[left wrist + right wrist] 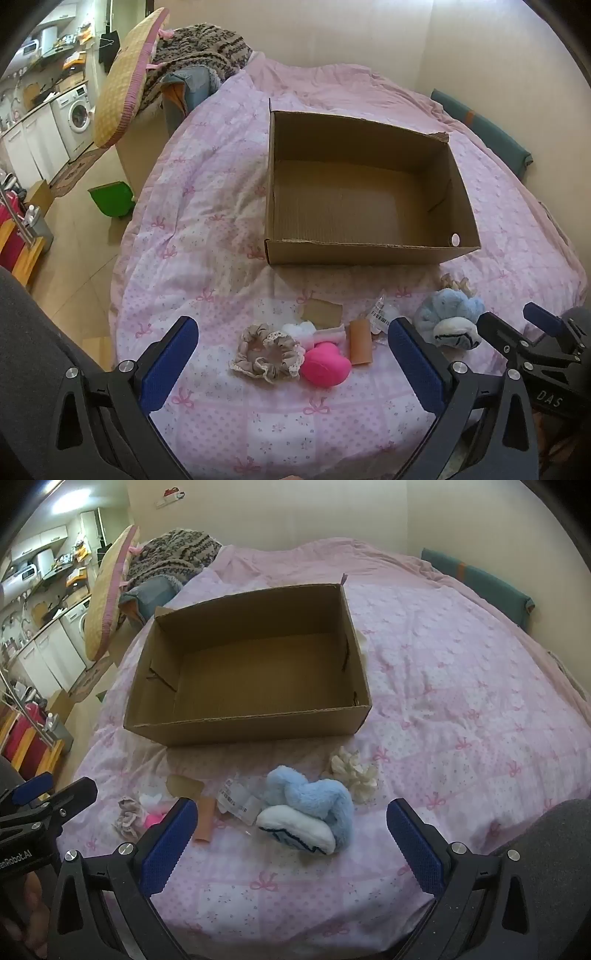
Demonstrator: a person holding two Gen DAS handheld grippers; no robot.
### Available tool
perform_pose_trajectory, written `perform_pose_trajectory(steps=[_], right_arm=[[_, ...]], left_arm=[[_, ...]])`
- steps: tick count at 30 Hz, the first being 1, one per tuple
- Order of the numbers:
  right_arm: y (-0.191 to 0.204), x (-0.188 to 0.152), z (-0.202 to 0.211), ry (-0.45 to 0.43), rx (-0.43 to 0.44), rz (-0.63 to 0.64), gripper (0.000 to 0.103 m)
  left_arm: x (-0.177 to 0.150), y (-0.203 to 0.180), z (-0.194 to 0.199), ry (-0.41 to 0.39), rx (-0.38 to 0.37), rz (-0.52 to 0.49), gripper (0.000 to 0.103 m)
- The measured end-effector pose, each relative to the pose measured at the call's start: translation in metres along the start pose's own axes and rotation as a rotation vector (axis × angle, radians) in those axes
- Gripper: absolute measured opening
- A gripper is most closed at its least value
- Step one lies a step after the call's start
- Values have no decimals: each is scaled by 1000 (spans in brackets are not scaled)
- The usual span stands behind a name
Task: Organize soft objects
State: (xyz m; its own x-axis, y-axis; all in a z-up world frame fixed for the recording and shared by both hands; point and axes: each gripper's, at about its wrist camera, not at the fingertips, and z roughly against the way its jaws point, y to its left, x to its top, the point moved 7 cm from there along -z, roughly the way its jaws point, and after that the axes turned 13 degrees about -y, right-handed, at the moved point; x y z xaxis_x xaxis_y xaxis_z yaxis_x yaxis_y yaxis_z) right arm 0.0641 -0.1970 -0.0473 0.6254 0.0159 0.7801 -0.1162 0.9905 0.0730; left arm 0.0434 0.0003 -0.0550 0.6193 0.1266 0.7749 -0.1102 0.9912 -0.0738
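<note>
**Both jaws wide open over soft items on a bed**

Jaws of the left gripper (293,363) and right gripper (288,836) gape wide, holding nothing. An empty cardboard box (255,727) sits on the pink quilt (461,701). In front of it lie a beige scrunchie (267,354), pink heart (325,365), blue plush (314,805) and cream scrunchie (354,771). Risk: closely packed items may lead to grabbing two, or the plastic wrapper (236,797). Open quilt lies to the right; the bed edge drops away left.

bed (207,206) pink quilt | cream walls (369,33) | tan floor (74,266) | kitchen with washing machine (78,114) left
</note>
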Motion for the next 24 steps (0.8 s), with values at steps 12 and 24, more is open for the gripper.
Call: perform_pose_trajectory(steps=[12, 24], right_arm=[[-4, 2, -1, 2, 7, -2, 103], [-1, 2, 0, -6, -1, -9, 103]], left_arm=[[1, 0, 0, -5, -7, 5, 103], [1, 1, 1, -4, -1, -1, 103]])
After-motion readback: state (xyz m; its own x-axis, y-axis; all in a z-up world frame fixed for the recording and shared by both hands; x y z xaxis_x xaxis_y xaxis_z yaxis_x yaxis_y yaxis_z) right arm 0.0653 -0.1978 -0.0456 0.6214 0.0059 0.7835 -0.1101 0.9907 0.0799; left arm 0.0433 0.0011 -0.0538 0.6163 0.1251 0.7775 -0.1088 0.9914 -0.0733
